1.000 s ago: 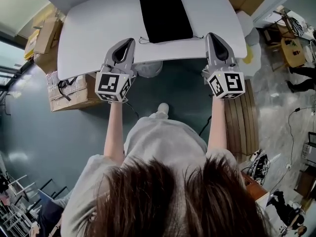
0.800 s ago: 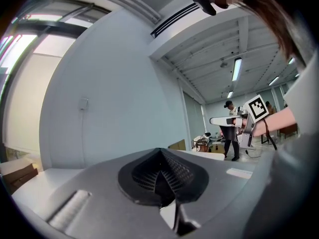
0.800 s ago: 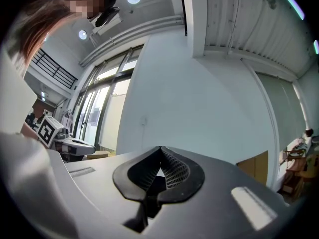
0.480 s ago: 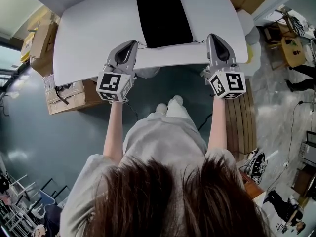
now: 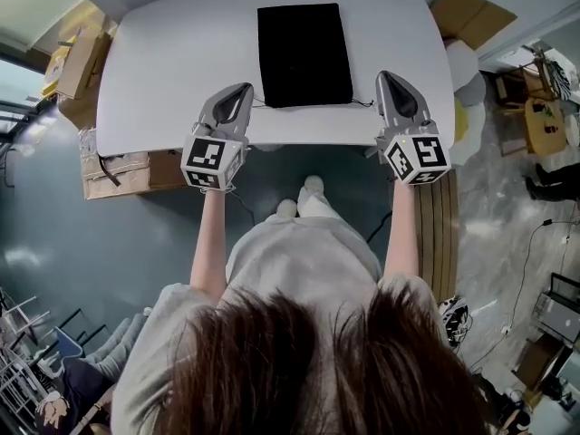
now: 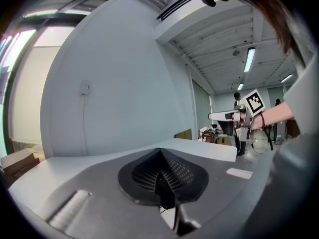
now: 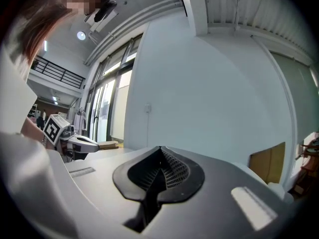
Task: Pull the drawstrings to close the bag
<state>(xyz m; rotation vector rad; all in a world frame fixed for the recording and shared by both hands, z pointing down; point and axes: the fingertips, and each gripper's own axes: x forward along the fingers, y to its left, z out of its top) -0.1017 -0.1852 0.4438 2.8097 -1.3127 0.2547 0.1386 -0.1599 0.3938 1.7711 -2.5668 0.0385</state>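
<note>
Flat black rectangular cloth bag [image 5: 304, 54] lies mid-way across the white rounded desk [image 5: 163, 71], short end twd the near edge, w/ thin black drawstrings [image 5: 362, 103] poking out both sides at that end. Left gripper [image 5: 241, 91] and right gripper [image 5: 387, 80] sit over the near edge, one each side of the bag, just beside the string ends. Both sets of fingers clenched tight, nothing between em.

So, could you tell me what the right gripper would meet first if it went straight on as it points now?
Probably nothing soon: the right gripper points along bare white table, right of the black bag; beyond that, the pale wall. Depth is unclear.
</note>
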